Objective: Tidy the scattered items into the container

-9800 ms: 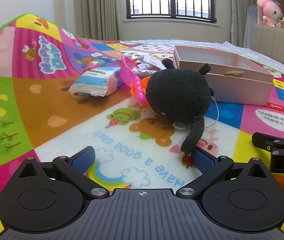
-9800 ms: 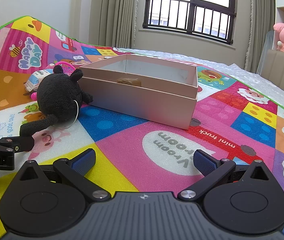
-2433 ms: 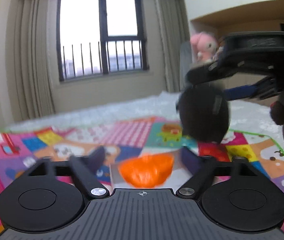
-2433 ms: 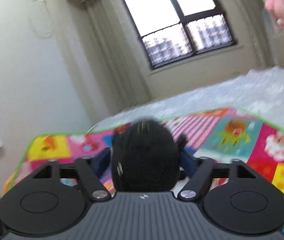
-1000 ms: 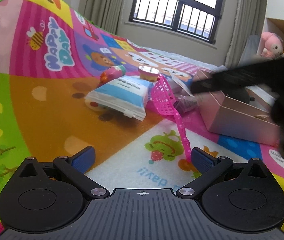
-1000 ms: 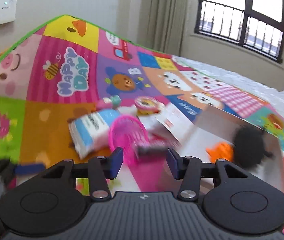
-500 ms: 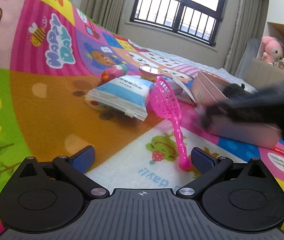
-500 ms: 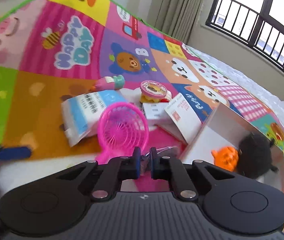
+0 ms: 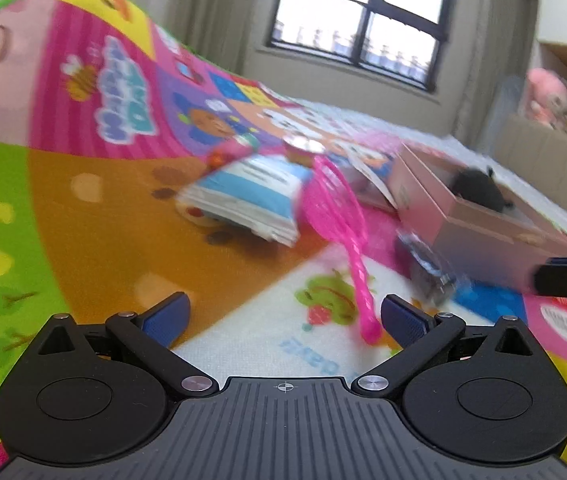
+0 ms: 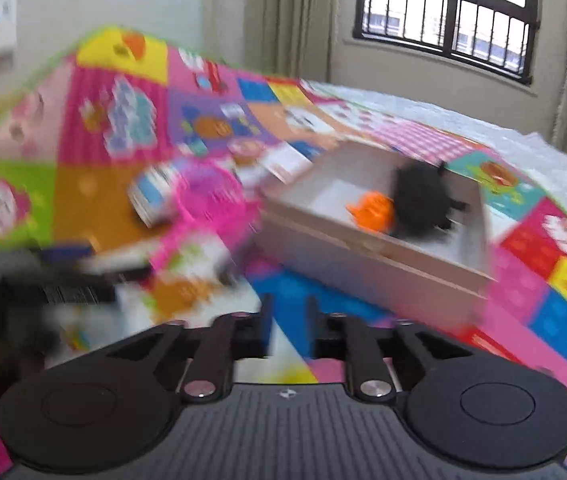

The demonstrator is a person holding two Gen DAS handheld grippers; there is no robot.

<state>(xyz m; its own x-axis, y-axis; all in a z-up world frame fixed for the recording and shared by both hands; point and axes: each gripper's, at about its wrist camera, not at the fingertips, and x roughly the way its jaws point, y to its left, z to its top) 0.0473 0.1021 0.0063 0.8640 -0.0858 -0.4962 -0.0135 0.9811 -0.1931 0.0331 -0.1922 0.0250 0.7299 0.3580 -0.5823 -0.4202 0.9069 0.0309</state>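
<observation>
1. While the right gripper (image 10: pixel 288 326) hangs low over the play mat (image 9: pixel 95 220) in front of the box (image 10: pixel 367 256), its jaws are narrow but opening, and nothing sits between them; the picture is smeared, so I judge it is in transit, not working on anything.
2. Over on the other side, the left gripper (image 9: pixel 283 316) sits with its jaws spread wide and empty. The handle of the pink net scoop (image 9: pixel 341 216) ends just ahead of its right finger, which looks to me like a line-up for the next pick.
3. The box stands open-topped on the mat, so things can simply be dropped in. A black plush toy (image 10: pixel 421 200) and an orange toy (image 10: pixel 373 208) already lie inside, touching each other.
4. Still outside are the scoop, a blue and white packet (image 9: pixel 247 196) lying flat beside the net head, and a dark crinkly wrapper (image 9: pixel 427 268) on the mat just in front of the near wall of the box. A small round tub (image 9: pixel 303 148) and a little bottle (image 9: pixel 231 148) lie behind the packet, too blurred to read.
5. By my reckoning the tidy is under way, with most of the pile left. The scoop's thin handle could slip from a loose pinch.
</observation>
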